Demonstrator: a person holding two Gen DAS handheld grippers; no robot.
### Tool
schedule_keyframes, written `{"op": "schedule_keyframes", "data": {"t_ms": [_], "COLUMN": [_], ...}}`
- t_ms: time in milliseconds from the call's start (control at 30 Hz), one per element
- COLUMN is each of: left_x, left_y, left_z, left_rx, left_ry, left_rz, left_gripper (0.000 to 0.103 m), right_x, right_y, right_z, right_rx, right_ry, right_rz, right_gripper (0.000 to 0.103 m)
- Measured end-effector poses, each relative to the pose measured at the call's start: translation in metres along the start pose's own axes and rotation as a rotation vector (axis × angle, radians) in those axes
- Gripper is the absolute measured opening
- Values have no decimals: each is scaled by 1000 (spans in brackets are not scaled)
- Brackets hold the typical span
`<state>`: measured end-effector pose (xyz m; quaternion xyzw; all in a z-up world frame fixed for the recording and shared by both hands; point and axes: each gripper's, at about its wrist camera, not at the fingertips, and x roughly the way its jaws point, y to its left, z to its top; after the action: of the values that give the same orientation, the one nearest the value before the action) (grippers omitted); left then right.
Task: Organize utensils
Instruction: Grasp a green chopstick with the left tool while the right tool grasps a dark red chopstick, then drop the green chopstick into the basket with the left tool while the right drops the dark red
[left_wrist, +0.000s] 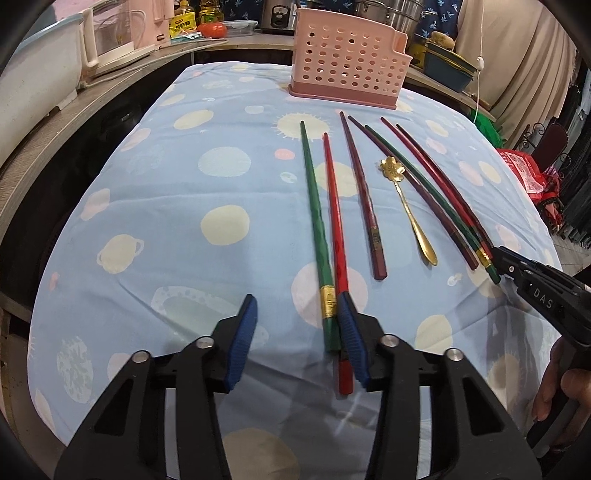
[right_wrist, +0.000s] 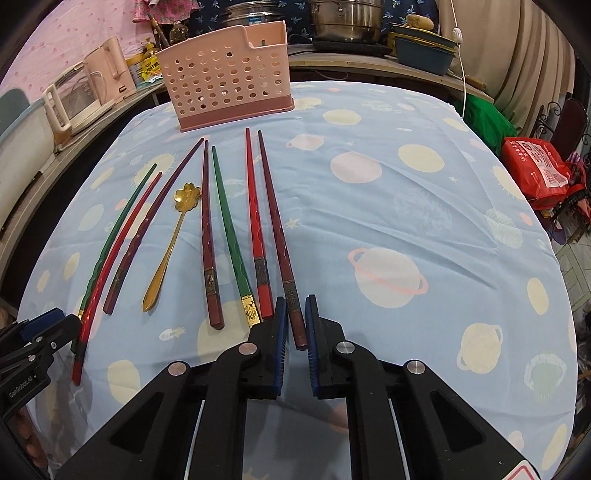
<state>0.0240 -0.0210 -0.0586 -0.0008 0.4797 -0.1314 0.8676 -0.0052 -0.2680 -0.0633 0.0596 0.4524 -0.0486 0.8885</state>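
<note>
**Blue cloth, seven chopsticks and two tongs at their butt ends**

Blue planet-print cloth (right_wrist: 369, 229) covers the table; its near edge is cut off behind both tools. At the far end stands the pink perforated plastic utensil basket (right_wrist: 225, 88); its inside is hard to make out through the holes.

Seven lacquered chopsticks lie roughly parallel on the cloth, tips toward the basket. In the left wrist view, the left tongs (left_wrist: 297, 325) are released, jaws apart. The green chopstick with a gold band (left_wrist: 314, 218) ends between them, near the right pad, while that pad covers part of the red chopstick (left_wrist: 334, 221) beside it. Whether either pad touches a stick cannot be told.

The right tongs (right_wrist: 296, 325) are clenched on the butt of the dark maroon chopstick (right_wrist: 275, 221), the rightmost one, whose end shows between the blue pads.

The small gold flower-headed spoon (right_wrist: 173, 236) lies among the sticks, untouched. A hand (left_wrist: 557, 387) at the frame edge is mostly cropped.
</note>
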Motion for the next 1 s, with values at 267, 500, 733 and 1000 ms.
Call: {"op": "schedule_keyframes", "data": {"t_ms": [267,500,733,1000], "left_x": [5,4,4,2], "left_y": [-6,-8,-6,-4], "left_z": [-1,-1,-2,-1], "left_rx": [22,29,23,14], "left_ry": [7,7,5,15], "left_rz": [-2,9,9,-6], "left_gripper": [16,16,9,7], "right_x": [-2,-2,-3,-9], "right_y": [3,2,3,6], "right_z": [-4,-4,-5,-7], "right_rx": [-3,-2,-2,-4], "right_ry": [2,2,2,9], "right_rz": [1,1,4,12], "right_gripper": [9,9,9,7]}}
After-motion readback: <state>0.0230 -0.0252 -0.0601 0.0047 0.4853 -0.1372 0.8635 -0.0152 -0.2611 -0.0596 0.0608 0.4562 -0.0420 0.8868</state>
